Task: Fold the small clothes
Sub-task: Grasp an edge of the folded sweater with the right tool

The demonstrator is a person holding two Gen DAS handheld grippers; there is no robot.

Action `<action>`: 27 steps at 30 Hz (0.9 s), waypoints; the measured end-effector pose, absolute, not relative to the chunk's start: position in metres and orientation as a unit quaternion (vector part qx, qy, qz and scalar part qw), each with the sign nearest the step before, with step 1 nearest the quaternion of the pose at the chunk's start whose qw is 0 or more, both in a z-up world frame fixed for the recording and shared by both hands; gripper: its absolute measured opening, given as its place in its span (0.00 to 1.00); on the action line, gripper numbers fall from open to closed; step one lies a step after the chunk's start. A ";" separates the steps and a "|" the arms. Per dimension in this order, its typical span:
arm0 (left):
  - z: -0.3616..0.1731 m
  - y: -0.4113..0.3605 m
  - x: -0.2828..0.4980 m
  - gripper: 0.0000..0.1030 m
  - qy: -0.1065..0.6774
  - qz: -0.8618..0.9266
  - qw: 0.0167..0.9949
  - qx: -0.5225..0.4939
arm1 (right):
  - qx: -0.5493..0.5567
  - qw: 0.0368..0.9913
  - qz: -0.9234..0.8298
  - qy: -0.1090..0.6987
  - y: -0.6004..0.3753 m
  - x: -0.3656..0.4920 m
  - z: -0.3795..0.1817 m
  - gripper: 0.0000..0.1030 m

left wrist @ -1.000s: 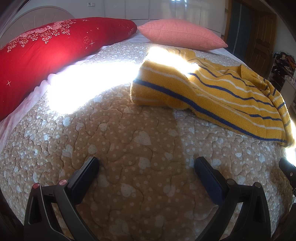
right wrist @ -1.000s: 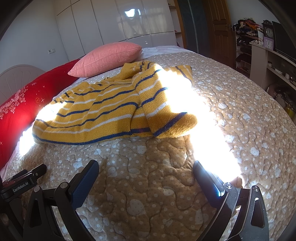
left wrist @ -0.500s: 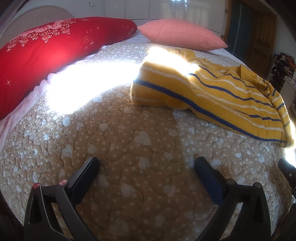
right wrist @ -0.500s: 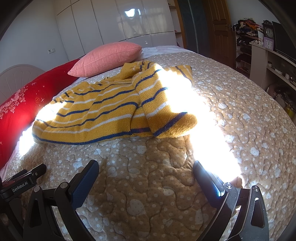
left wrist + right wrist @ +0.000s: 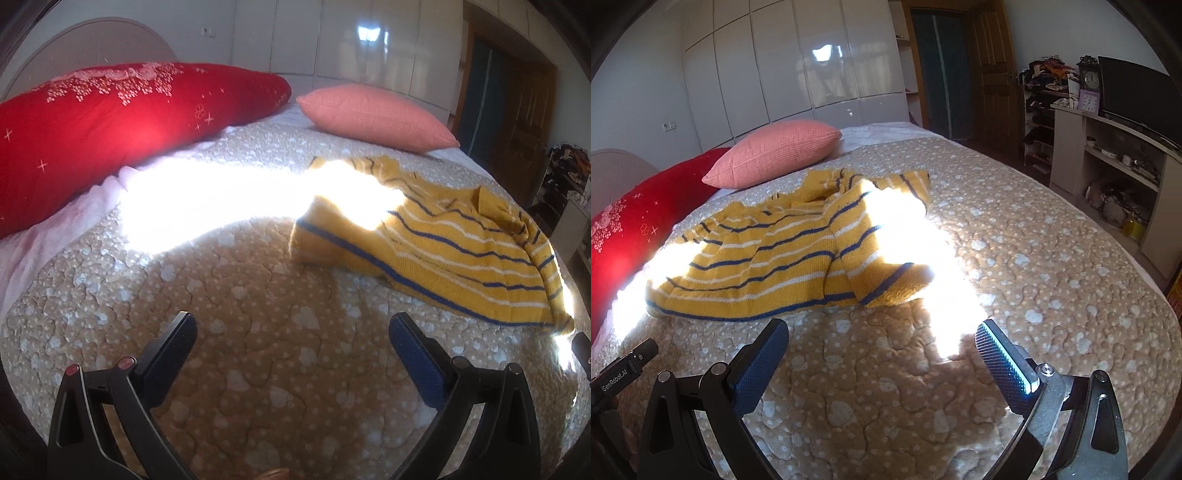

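A small yellow knit sweater with blue and white stripes (image 5: 436, 243) lies loosely spread on the bed, one sleeve folded over its body (image 5: 798, 254). A bright patch of sunlight washes out part of it. My left gripper (image 5: 291, 328) is open and empty, above the quilt, short of the sweater's left hem. My right gripper (image 5: 881, 332) is open and empty, just short of the sweater's near hem and sleeve cuff (image 5: 894, 284). Neither gripper touches the sweater.
The bed has a beige dotted quilt (image 5: 1015, 258). A long red pillow (image 5: 110, 129) and a pink pillow (image 5: 369, 114) lie at the head. White wardrobes (image 5: 798, 74), a wooden door (image 5: 993, 70) and a shelf unit with clocks (image 5: 1108, 122) stand beyond the bed.
Both grippers have lifted and tilted up, so more of the room shows and the sweater sits lower in each view. The sweater has not moved; both grippers stay open.
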State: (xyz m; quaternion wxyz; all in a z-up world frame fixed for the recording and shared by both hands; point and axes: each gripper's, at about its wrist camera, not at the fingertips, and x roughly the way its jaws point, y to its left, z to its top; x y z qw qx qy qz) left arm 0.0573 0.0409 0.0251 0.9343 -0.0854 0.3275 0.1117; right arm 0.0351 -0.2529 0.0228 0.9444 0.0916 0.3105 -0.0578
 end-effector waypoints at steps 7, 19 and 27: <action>0.056 0.040 0.039 1.00 0.255 0.078 0.960 -0.081 | 0.068 0.947 -0.031 0.311 -0.230 0.053 0.045 1.00; 0.038 0.076 0.066 1.00 0.341 0.118 0.927 -0.105 | 0.112 0.911 0.114 0.380 -0.176 0.130 0.063 1.00; 0.038 0.108 0.070 1.00 0.358 0.148 0.911 -0.137 | 0.110 0.854 0.218 0.460 -0.050 0.240 0.059 1.00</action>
